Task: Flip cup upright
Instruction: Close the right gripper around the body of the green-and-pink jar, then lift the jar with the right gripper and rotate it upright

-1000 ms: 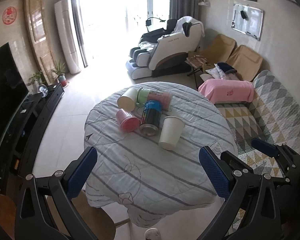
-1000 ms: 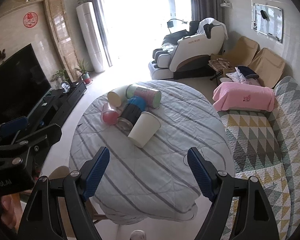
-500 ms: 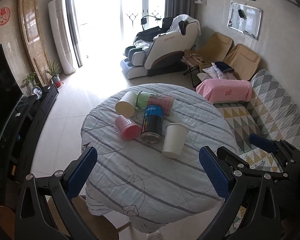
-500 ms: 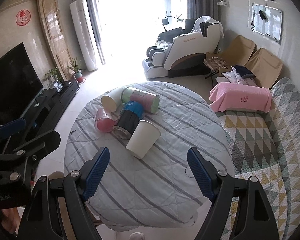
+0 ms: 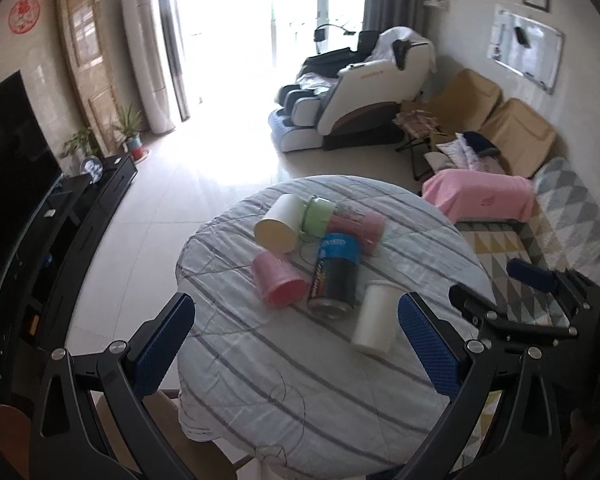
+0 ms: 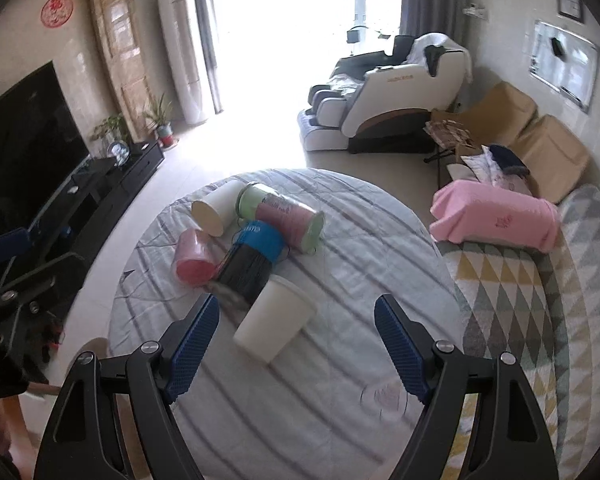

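both grippers have drawn closer to the round table (image 5: 300, 392) since the earlier frames, and the cups now loom larger in each view. a white cup (image 5: 376, 320) (image 6: 274, 326) lies on its side at the near end of the cluster, mouth toward the far side, touching the dark can with a blue band (image 5: 334, 276) (image 6: 250, 260) beside it. left of the can lies a pink cup (image 5: 278, 282) (image 6: 194, 256); beyond them rest a cream cup (image 5: 278, 226) (image 6: 214, 210) and a pink-and-green canister (image 5: 340, 220) (image 6: 284, 218), all tipped over on the striped cloth. the left gripper (image 5: 296, 346) hangs above the near table edge, fingers spread wide and gripping nothing. the right gripper (image 6: 296, 350) hovers likewise, fingers wide apart, the white cup seen between them but untouched. a pink blanket (image 6: 496, 216) drapes the sofa to the right.
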Motion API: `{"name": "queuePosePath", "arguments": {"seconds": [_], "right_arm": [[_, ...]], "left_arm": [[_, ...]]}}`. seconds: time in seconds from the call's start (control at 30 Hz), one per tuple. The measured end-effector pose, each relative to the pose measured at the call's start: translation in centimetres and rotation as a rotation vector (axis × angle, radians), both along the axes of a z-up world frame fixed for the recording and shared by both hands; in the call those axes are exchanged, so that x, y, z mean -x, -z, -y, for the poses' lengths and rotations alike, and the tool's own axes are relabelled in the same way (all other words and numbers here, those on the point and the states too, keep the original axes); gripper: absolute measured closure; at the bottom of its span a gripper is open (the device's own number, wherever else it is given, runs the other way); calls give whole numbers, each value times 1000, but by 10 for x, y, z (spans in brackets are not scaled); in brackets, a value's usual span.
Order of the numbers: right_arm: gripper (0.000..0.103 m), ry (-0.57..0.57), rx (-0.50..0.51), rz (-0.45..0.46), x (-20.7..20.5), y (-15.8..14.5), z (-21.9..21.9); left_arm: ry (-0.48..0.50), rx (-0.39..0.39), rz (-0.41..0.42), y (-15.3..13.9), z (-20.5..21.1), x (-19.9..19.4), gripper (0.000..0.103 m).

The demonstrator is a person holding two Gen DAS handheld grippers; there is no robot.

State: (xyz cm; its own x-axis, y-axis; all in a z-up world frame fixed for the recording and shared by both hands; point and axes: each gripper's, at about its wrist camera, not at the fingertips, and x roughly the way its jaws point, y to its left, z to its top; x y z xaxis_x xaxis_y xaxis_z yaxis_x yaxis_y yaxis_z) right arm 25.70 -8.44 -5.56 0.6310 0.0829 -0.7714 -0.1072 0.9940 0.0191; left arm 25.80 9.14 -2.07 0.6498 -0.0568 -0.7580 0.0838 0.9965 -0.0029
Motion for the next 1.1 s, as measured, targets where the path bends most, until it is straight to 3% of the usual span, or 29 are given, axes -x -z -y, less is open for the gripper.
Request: {"name": "queuePosePath", "arguments": {"seconds": [0.13, 0.33, 0.57, 0.83, 1.1], "right_arm": [[22, -85, 26, -45, -55, 13, 3], [22, -311, 63, -194, -159, 54, -7], [22, -518, 91, -297, -239, 92, -41], [22, -676, 75, -529, -293, 152, -75], [22, -671, -14, -673, -301, 169, -73]], "left_arm": [[-71, -9, -42, 15, 4, -34, 0], [-243, 18, -139, 49, 17, -85, 0], [-376, 27, -220, 74, 23, -116, 0], [-465, 14, -267, 89, 18, -132, 0], [-489, 17, -295, 92, 22, -129, 0]]}}
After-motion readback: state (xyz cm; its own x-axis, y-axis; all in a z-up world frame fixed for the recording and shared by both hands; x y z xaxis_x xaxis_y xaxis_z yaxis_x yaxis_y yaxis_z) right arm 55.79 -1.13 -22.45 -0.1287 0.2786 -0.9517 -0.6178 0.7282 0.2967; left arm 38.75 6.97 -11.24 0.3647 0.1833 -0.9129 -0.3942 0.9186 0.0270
